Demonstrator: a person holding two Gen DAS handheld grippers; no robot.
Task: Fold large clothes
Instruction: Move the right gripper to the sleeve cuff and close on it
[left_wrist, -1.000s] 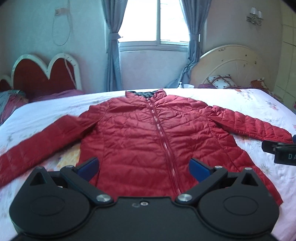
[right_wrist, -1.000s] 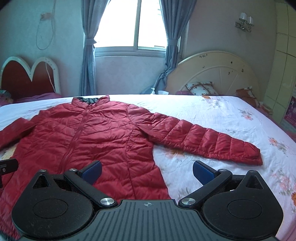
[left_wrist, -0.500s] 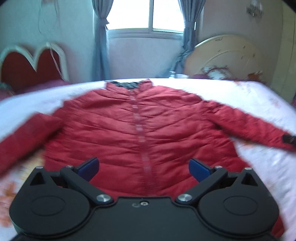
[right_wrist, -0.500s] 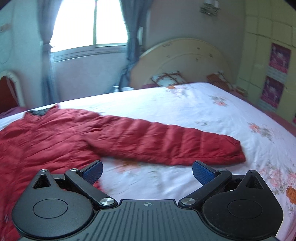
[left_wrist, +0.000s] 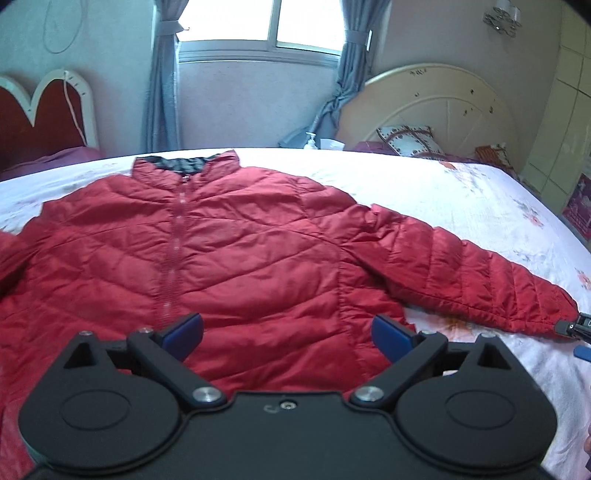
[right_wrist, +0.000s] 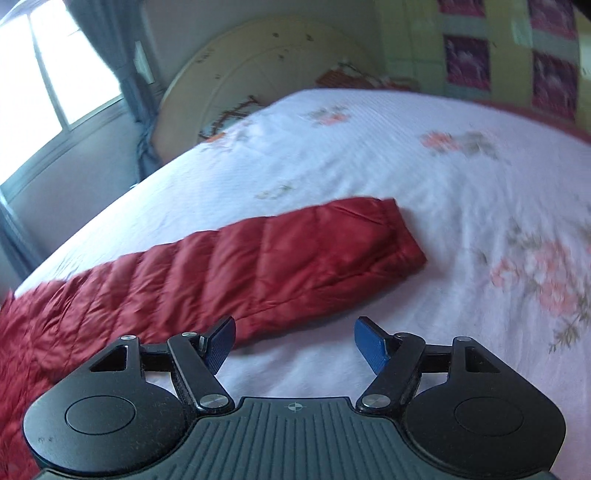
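A red quilted jacket (left_wrist: 240, 258) lies flat and face up on the bed, zipped, sleeves spread out. My left gripper (left_wrist: 288, 330) is open and empty, hovering over the jacket's lower hem. The jacket's right sleeve (right_wrist: 258, 266) runs across the right wrist view, with its cuff (right_wrist: 399, 236) ahead. My right gripper (right_wrist: 295, 336) is open and empty, just short of the sleeve's lower edge near the cuff. Its tip shows in the left wrist view (left_wrist: 576, 325) beside the cuff.
The bed has a white flowered sheet (right_wrist: 461, 166). A cream round headboard (left_wrist: 436, 110) with a cushion stands at the back right, a red heart-shaped headboard (left_wrist: 48, 114) at the back left. A curtained window (left_wrist: 258, 22) is behind.
My right gripper swung right and dropped close to the sleeve's cuff. My left gripper turned right and moved in closer over the jacket's hem. The jacket has not moved.
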